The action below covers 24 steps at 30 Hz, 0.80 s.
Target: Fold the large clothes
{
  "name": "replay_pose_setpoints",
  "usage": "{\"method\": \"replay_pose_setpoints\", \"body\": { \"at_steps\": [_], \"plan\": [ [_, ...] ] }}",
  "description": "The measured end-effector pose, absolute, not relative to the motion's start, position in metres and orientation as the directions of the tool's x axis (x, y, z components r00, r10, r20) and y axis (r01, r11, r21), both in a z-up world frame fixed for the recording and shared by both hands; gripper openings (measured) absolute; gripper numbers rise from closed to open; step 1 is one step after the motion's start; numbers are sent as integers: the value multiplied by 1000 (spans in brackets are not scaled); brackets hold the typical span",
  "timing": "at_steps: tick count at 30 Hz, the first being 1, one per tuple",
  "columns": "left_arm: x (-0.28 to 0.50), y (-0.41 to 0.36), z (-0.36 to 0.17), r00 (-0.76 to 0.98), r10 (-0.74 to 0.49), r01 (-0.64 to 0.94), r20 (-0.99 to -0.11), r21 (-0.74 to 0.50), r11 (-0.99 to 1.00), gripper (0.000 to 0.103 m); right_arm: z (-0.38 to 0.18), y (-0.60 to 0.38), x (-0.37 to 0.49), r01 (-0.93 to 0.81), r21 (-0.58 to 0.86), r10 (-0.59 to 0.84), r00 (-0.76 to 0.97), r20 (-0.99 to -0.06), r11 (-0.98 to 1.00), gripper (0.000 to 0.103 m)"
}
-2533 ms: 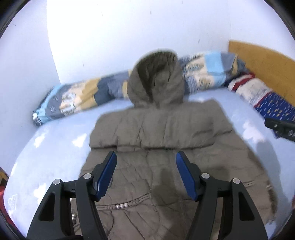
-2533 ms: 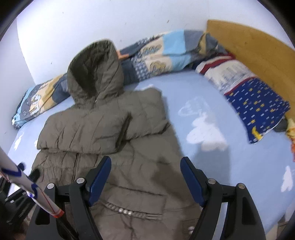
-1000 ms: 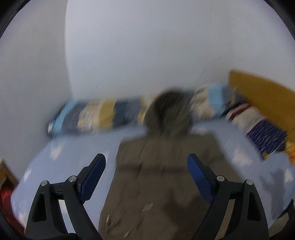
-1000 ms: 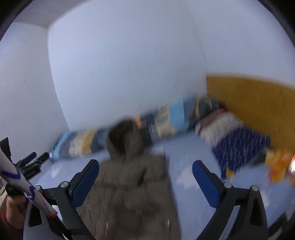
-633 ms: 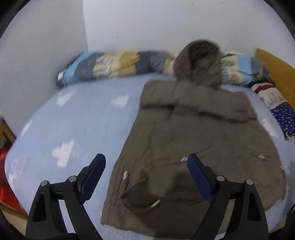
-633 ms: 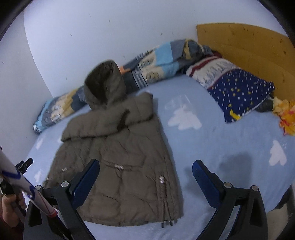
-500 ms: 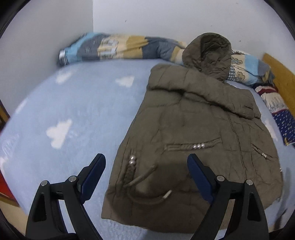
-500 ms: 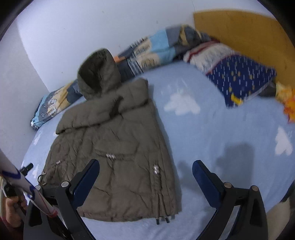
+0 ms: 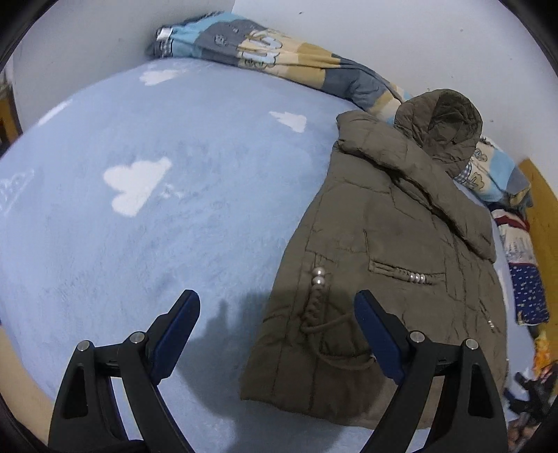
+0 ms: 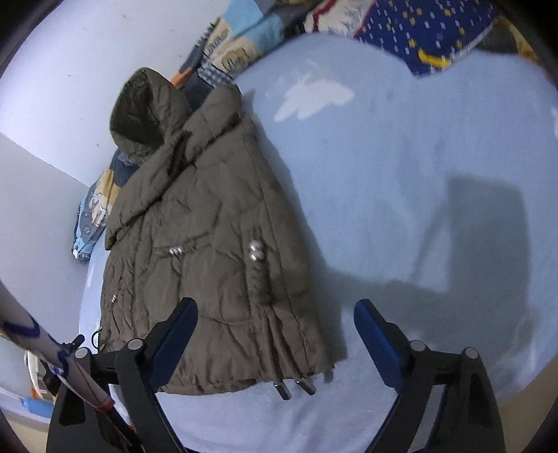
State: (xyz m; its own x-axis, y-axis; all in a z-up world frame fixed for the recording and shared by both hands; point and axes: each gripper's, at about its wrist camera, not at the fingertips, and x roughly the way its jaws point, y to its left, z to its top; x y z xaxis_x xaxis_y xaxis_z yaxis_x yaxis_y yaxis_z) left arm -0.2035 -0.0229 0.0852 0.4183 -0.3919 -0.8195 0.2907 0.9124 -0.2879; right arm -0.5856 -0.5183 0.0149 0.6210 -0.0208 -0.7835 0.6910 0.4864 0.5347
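Both claws have dropped, tilted down over the coat's (image 9: 390, 244) hem, spread and empty, the right claw (image 10: 275, 338) just narrowing.

— What sort of place is this?

— A bedroom in a home. Most of both views is a bed spread with a fluffy pale blue blanket (image 9: 209, 216) patterned with white clouds.

— What else shows it?

— A rolled quilt (image 9: 265, 59) in blue, grey and tan cartoon patches lies along plain white walls (image 9: 401, 38) that meet in a corner. At one end stands a wooden headboard (image 9: 542, 216), with a dark blue star-print pillow (image 10: 436, 31) and a red-and-white striped pillow (image 9: 516, 237) near it. An olive hooded padded coat (image 10: 209, 226) lies flat on the blanket, the hood against the quilt.
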Motion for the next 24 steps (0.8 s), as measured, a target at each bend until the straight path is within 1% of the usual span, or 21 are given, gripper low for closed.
{"method": "replay_pose_setpoints", "body": {
  "at_steps": [8, 12, 16, 18, 19, 20, 21, 23, 24],
  "plan": [
    [-201, -14, 59, 323, -432, 231, -842, -372, 899, 89, -12, -514, -576, 709, 550, 36, 598, -801, 441, 91],
    [-205, -22, 37, 220, -474, 191, -852, -439, 878, 89, -14, -503, -565, 703, 540, 38, 593, -804, 464, 91],
    [-220, -42, 36, 254, -443, 245, -860, -386, 890, 89, -16, -489, -552, 652, 591, 86, 634, -769, 475, 91],
    [-227, -54, 35, 264, -456, 270, -850, -389, 881, 89, -16, -481, -546, 627, 603, 81, 657, -750, 493, 90],
    [-230, -58, 34, 282, -439, 282, -853, -364, 888, 83, -17, -478, -543, 608, 623, 91, 675, -732, 493, 87],
    [-234, -64, 34, 311, -407, 299, -859, -318, 900, 76, -17, -475, -540, 592, 634, 96, 689, -718, 497, 75],
    [-237, -69, 34, 335, -388, 315, -858, -286, 905, 71, -17, -473, -538, 601, 616, 73, 683, -727, 510, 62],
    [-243, -75, 36, 382, -373, 342, -846, -245, 907, 47, -20, -472, -535, 620, 590, 36, 673, -738, 518, 52],
    [-247, -79, 40, 411, -363, 365, -836, -214, 906, 42, -20, -472, -535, 622, 582, 19, 674, -738, 524, 47]
  ]
}}
